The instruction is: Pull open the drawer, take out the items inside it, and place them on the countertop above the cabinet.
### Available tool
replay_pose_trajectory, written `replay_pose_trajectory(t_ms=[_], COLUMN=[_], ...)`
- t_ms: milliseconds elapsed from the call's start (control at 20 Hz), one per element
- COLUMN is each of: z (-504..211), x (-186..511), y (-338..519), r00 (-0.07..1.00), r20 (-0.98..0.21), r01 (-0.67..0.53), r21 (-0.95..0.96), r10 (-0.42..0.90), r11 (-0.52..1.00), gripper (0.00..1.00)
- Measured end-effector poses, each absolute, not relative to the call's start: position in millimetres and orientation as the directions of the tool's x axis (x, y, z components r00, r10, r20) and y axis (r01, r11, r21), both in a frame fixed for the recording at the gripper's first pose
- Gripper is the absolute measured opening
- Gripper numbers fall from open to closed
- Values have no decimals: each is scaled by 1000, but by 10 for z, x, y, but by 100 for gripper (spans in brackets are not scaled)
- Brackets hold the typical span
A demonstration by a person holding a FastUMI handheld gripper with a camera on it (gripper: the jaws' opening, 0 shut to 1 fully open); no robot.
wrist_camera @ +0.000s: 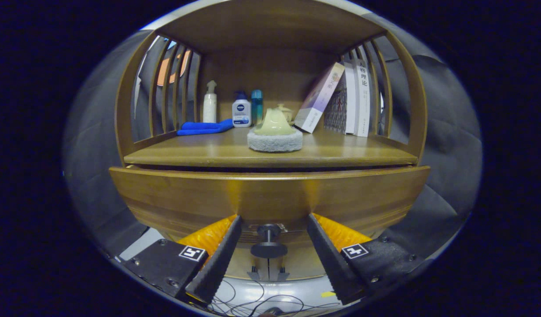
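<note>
While the tool (270, 246) stands spread with the drawer knob (269, 240) between its fingers, untouched, the drawer (270, 198) sits slightly proud; its contents are hidden, and a sponge (274, 140) rests on the bench (340, 154).

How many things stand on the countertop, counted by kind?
Bottles: 3 (white spray bottle, white-and-blue bottle, teal bottle)
Books: 3, about (leaning book, upright books)
Blue cloth: 1
Teapot: 1
Grey pad with pale lump: 1
Total: 9
</note>
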State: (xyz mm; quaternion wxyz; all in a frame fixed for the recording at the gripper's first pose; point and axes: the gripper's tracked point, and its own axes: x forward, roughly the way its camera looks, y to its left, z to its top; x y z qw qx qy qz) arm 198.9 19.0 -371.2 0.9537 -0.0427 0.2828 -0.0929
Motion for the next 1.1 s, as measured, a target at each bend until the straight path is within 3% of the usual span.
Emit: replay_pose_trajectory(t_ms=[350,550,1100], z=[-3759,-3755,-1988], x=[2147,2082,1376], y=[162,219,446], r00=[815,813,909], r20=[-534,-562,-408], r01=[159,67,-93], r21=[-167,-168,-9], r10=[-225,-151,81], r11=[973,984,996], gripper=[98,98,98])
